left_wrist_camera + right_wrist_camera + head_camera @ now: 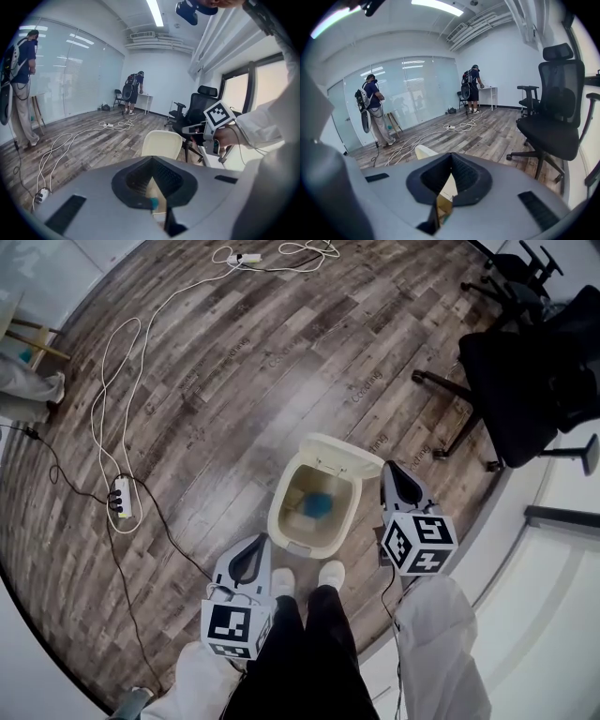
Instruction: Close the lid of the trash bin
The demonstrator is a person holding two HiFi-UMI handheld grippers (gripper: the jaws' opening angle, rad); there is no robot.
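Observation:
The cream trash bin point(279, 514) stands on the wood floor just ahead of the person's white shoes point(330, 574). Its lid point(343, 455) is swung up and back, and something blue point(317, 505) lies inside. My left gripper point(254, 546) is low at the bin's near left corner, jaws together with nothing in them. To the bin's right, close beside the rim, my right gripper point(393, 469) is also shut and empty. In the left gripper view the raised lid point(161, 144) rises past my left gripper point(151, 159). In the right gripper view the lid's edge point(423, 152) shows left of my right gripper point(451, 155).
A black office chair point(525, 381) stands to the far right. White cables point(122, 362) and a power strip point(122, 499) trail over the floor on the left. Two people point(21, 89) point(134, 91) stand far off by the glass wall.

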